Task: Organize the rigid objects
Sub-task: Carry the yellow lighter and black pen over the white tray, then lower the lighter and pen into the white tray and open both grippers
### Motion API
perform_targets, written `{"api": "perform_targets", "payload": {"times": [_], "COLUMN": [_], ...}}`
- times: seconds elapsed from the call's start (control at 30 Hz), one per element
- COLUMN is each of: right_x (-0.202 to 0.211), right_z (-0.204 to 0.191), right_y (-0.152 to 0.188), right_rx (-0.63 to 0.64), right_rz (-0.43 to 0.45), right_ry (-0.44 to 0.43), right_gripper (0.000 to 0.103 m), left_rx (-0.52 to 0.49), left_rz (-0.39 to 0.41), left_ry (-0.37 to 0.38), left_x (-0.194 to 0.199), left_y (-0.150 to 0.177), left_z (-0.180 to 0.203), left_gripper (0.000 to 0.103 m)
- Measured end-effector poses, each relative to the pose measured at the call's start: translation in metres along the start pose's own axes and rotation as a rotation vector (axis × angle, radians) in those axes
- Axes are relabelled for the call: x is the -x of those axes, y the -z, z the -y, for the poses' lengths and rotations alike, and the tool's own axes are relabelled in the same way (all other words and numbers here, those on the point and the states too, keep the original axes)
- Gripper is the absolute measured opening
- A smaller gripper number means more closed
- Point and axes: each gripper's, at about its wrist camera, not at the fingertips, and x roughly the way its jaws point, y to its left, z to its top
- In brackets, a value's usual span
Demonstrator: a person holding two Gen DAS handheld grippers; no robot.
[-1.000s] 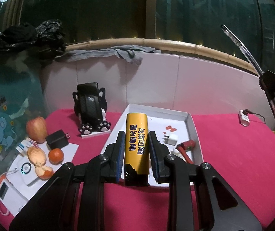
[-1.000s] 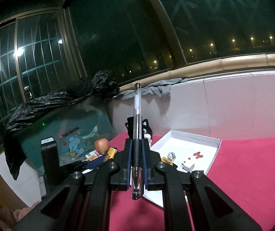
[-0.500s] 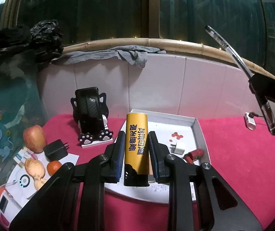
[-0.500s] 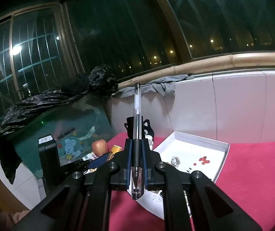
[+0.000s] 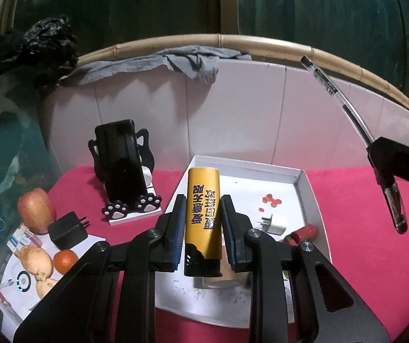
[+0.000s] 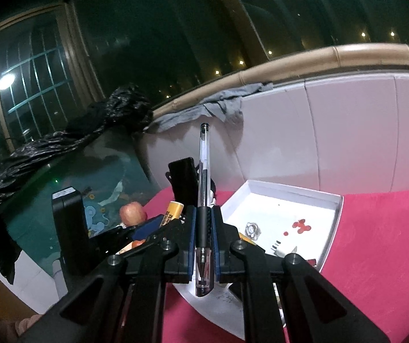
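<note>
**Yellow lighter and clear pen, each held over the white tray**

Yellow plastic lighter with a black bottom (image 5: 203, 214) stands straight up in the middle of the left view. The left claw (image 5: 203, 223) is clenched on it, one blue pad on each side. It is held up high, likely so it can go into the white shallow cardboard tray (image 5: 307, 188) just behind and below it.

The right claw (image 6: 204, 234) squeezes a clear plastic pen with a black grip (image 6: 204, 188) in the middle of the right view. The pen points up. The tray lies to the lower right, on the pink cloth (image 6: 381, 237).

A white plug (image 5: 274, 223) and a red thing (image 5: 301, 233) already lie in the tray.
</note>
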Motion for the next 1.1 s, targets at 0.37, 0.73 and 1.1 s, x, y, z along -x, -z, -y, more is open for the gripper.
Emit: {"api": "perform_targets", "payload": {"times": [0.37,0.73,1.1], "right_x": [-0.027,-0.037,-0.044], "right_z": [0.026,0.037,0.04], "right_y": [0.006,0.011,0.014], "right_rx": [-0.068,-0.104,-0.119], "right_rz": [-0.043,-0.058,-0.07], "right_ry": [0.025,0.031,0.039], "right_gripper": [0.007,0.008,0.008], "left_rx": [-0.011,-0.019,-0.023], "left_rz": [-0.06,-0.092,-0.105], "left_ry": [-0.005,-0.007,-0.014], "left_x": [-0.043,-0.065,-0.075], "left_y": [-0.001,0.0,-0.005], "left_z": [0.009,0.016,0.02], "left_gripper": [0.023,0.023,0.023]}}
